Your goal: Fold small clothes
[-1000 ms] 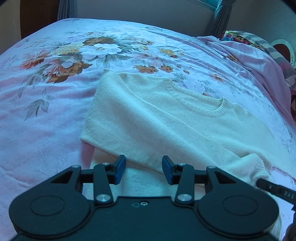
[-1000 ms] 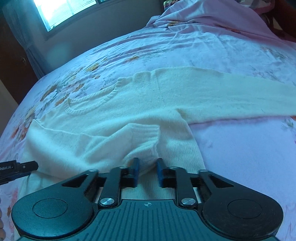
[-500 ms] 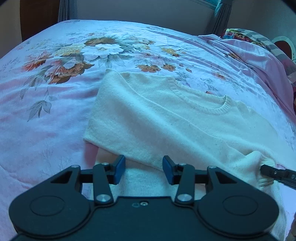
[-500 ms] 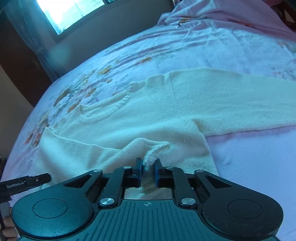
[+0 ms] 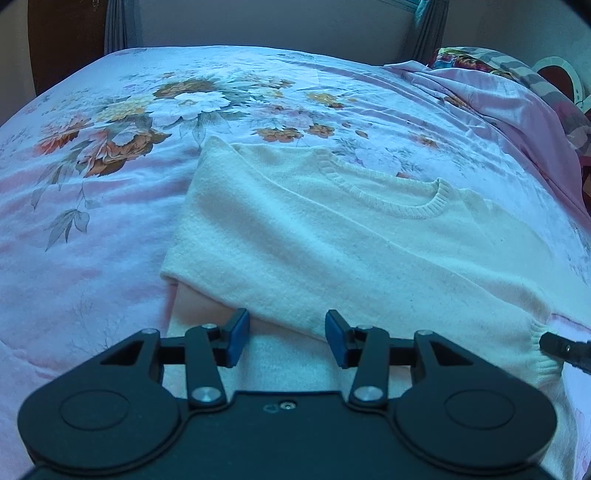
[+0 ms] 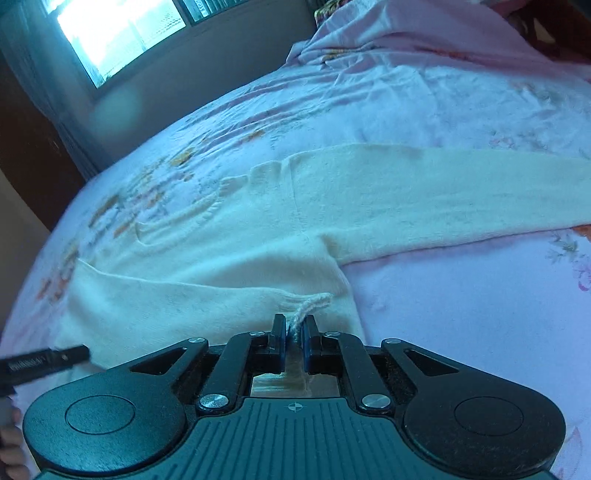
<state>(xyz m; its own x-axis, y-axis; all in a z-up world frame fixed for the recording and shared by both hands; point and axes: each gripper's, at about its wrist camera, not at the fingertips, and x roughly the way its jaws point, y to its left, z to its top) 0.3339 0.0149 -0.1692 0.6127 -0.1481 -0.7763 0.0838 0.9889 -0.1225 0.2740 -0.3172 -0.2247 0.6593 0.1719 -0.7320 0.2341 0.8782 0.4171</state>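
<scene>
A cream knit sweater (image 5: 351, 243) lies on the floral bed sheet (image 5: 92, 221), its left sleeve folded across the body. My left gripper (image 5: 287, 334) is open and empty, just above the folded sleeve's lower edge. My right gripper (image 6: 294, 341) is shut on the ribbed cuff (image 6: 308, 308) of that folded sleeve, held over the sweater's body (image 6: 221, 266). The other sleeve (image 6: 443, 192) lies stretched out to the right. The right gripper's tip (image 5: 565, 349) shows at the cuff (image 5: 541, 350) in the left wrist view.
A rumpled pink quilt (image 5: 498, 107) and a patterned pillow (image 5: 491, 59) lie at the bed's far right. A window (image 6: 122, 33) and a dark curtain (image 6: 33, 122) are behind the bed. The left gripper's edge (image 6: 44, 362) shows at lower left in the right wrist view.
My right gripper has closed tighter on the cuff and pulled the sleeve across the body toward the right. The left gripper has stayed open and nearly still.
</scene>
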